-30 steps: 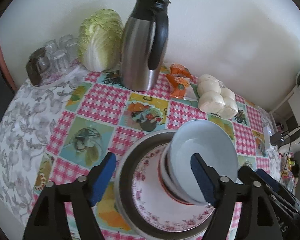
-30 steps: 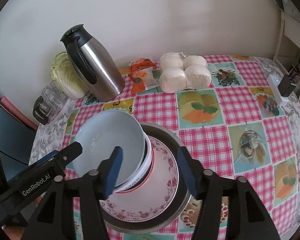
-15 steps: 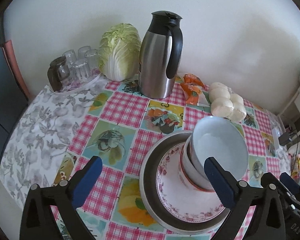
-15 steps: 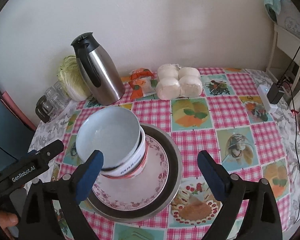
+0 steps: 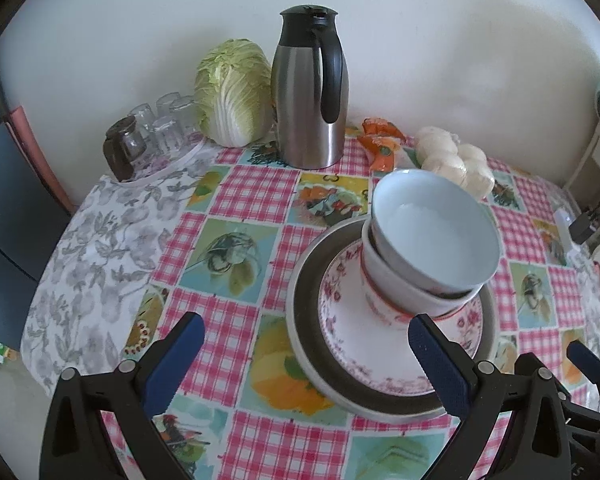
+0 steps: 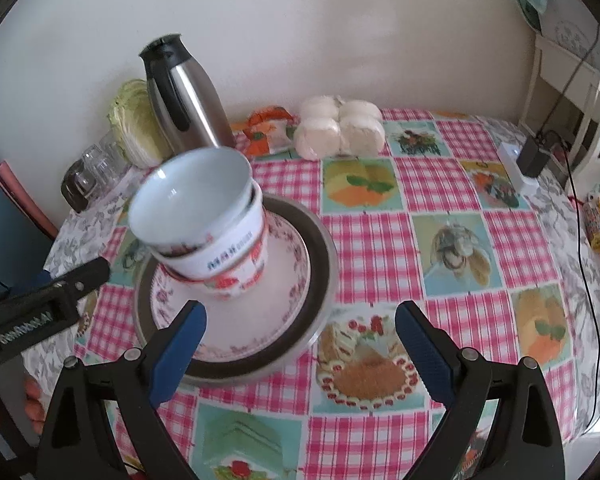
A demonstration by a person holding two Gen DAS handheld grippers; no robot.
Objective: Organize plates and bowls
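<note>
A stack stands on the checked tablecloth: a wide dark-rimmed plate [image 5: 300,320] [image 6: 322,264], a floral plate [image 5: 340,332] [image 6: 288,284] on it, then a white bowl with red print [image 5: 384,292] [image 6: 232,260]. A pale blue bowl [image 5: 436,236] [image 6: 192,196] sits tilted inside that one. My left gripper [image 5: 306,360] is open, short of the stack's near-left side, with nothing between its fingers. My right gripper [image 6: 300,340] is open too, over the plates' near-right edge and touching nothing. The left gripper's tip [image 6: 76,280] shows at the left in the right wrist view.
At the back by the wall stand a steel thermos jug [image 5: 308,96], a cabbage [image 5: 232,92], several upturned glasses [image 5: 156,132], orange snack packets [image 5: 380,144] and wrapped white buns [image 5: 456,160]. A white charger with cables [image 6: 516,164] lies at the right table edge.
Both grippers opened wide and drew back from the stack. The bowls that were between their fingers now stand free on the plates.
</note>
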